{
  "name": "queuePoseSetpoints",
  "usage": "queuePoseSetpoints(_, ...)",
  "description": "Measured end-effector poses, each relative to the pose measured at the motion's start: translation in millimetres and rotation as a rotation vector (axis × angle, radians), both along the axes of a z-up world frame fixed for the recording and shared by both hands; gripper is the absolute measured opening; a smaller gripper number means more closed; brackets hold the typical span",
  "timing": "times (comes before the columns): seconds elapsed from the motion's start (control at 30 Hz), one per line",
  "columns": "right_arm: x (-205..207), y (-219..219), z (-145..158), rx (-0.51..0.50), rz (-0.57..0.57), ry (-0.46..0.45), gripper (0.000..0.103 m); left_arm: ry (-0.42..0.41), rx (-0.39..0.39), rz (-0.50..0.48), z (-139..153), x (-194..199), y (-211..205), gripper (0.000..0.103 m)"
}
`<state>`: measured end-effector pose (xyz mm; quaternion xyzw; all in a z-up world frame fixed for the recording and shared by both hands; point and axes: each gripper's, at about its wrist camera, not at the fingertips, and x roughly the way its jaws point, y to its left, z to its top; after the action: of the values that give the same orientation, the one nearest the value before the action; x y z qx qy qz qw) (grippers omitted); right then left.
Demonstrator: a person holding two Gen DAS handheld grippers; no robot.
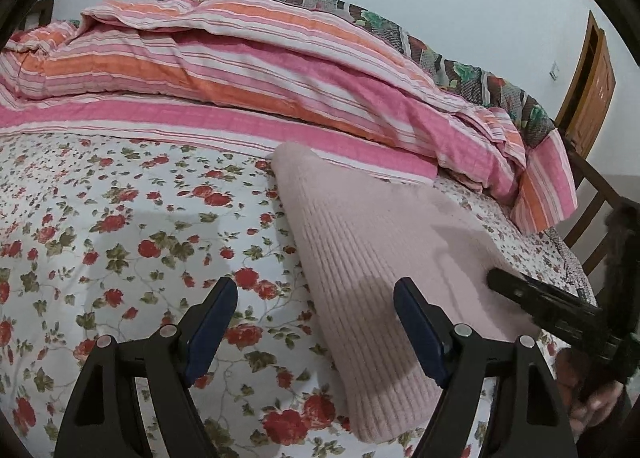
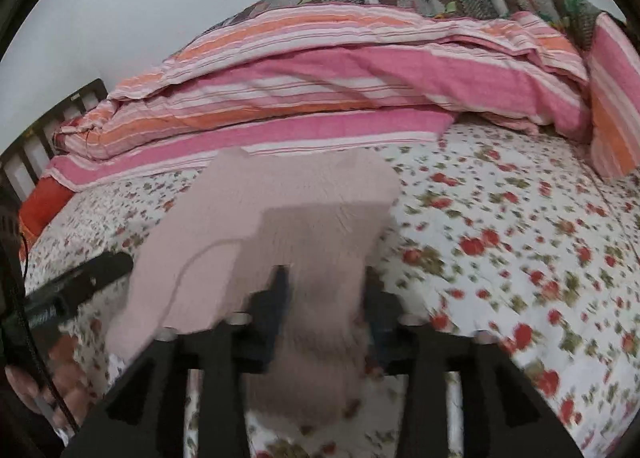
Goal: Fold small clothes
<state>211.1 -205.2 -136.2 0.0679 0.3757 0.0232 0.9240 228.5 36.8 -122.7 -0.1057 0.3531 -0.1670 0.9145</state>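
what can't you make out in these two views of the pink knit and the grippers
- Right wrist view: the whole frame is motion-blurred, so the right gripper's hold on the pink knit is unclear.
- Right wrist view: the knit's near end is hidden behind that gripper.
- Left wrist view: the right gripper shows only side-on, cut off at the frame edge.
- Left wrist view: the left gripper hides some floral sheet.

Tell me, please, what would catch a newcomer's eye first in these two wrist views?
Most striking is the pale pink ribbed garment lying on the rose-printed bedsheet, with the right gripper closed on its near end. Behind it, a pink and orange striped quilt is heaped along the far side of the bed. The left gripper hangs open at the garment's left edge.
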Motion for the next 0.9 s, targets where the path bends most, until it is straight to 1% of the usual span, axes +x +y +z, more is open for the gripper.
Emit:
queuePoseSetpoints(0.07, 12.2, -2.2, -7.8, 0.015, -0.032, 0.02, 0.044, -0.004, 0.004, -0.013, 0.3, -0.1, -4.1, 0.079)
queuePoseSetpoints(0.13, 20.4, -4.8, -14.2, 0.063, -0.049, 0.039, 0.043, -0.009, 0.017, -0.028, 0.6, -0.4, -9.1, 0.079)
queuePoseSetpoints(0.17, 21.8, -4.4, -13.6, 0.064, -0.046, 0.039, 0.035, -0.01, 0.027, -0.035, 0.3, -0.4, -11.4, 0.079)
queuePoseSetpoints(0.2, 21.6, -3.7, -10.3, 0.055, -0.027, 0.028, 0.017, -0.012, 0.036, -0.038, -0.1, -0.6, -13.1, 0.079)
queuePoseSetpoints(0.23, 19.0, -2.6, -4.4, 0.031, -0.017, 0.002, 0.014, -0.016, 0.039, -0.038, -0.1, -1.3, -14.1, 0.079)
queuePoseSetpoints(0.27, 13.8, -5.8, 2.7, 0.036, -0.007, -0.04, 0.014, -0.017, 0.036, -0.039, 0.5, -1.4, -13.9, 0.079)
queuePoseSetpoints(0.3, 12.2, -8.1, 3.3, 0.058, -0.008, -0.05, 0.013, -0.018, 0.028, -0.042, 1.2, -1.3, -13.7, 0.079)
queuePoseSetpoints(0.33, 11.7, -11.8, 0.5, 0.082, -0.017, -0.04, 0.013, -0.018, 0.021, -0.045, 2.1, -0.9, -13.7, 0.079)
queuePoseSetpoints(0.37, 13.8, -12.3, -6.8, 0.079, -0.029, -0.007, 0.013, -0.018, 0.019, -0.044, 2.3, -0.4, -13.7, 0.079)
queuePoseSetpoints(0.4, 15.2, -10.0, -14.1, 0.05, -0.037, 0.011, 0.013, -0.014, 0.02, -0.044, 1.7, 1.0, -14.8, 0.079)
queuePoseSetpoints(0.47, 10.8, -0.6, -17.7, -0.036, -0.036, -0.023, 0.013, 0.007, 0.02, -0.056, -2.2, 4.5, -18.1, 0.08)
queuePoseSetpoints(0.57, 13.6, 7.9, -12.6, -0.088, -0.046, -0.002, 0.014, 0.029, 0.036, -0.069, -8.4, 6.1, -22.6, 0.08)
queuePoseSetpoints(0.63, 15.8, 9.1, -9.4, -0.095, -0.046, 0.014, 0.015, 0.018, 0.06, -0.076, -10.1, 4.2, -26.2, 0.08)
queuePoseSetpoints(0.73, 9.6, 6.0, -5.4, -0.102, -0.046, 0.026, 0.019, 0.018, 0.069, -0.089, -11.5, 3.3, -29.0, 0.081)
queuePoseSetpoints(0.8, 1.2, 2.7, -5.2, -0.107, -0.048, 0.03, 0.03, 0.028, 0.064, -0.096, -14.1, 3.9, -30.2, 0.082)
queuePoseSetpoints(0.83, -3.8, 1.3, -4.3, -0.121, -0.05, 0.027, 0.033, 0.03, 0.063, -0.097, -15.3, 4.4, -30.3, 0.082)
queuePoseSetpoints(0.87, -7.3, 0.2, -3.5, -0.13, -0.05, 0.025, 0.038, 0.029, 0.063, -0.097, -16.2, 4.4, -30.5, 0.082)
queuePoseSetpoints(0.9, -11.4, -2.0, -2.4, -0.134, -0.053, 0.024, 0.041, 0.027, 0.062, -0.097, -17.2, 3.9, -31.3, 0.083)
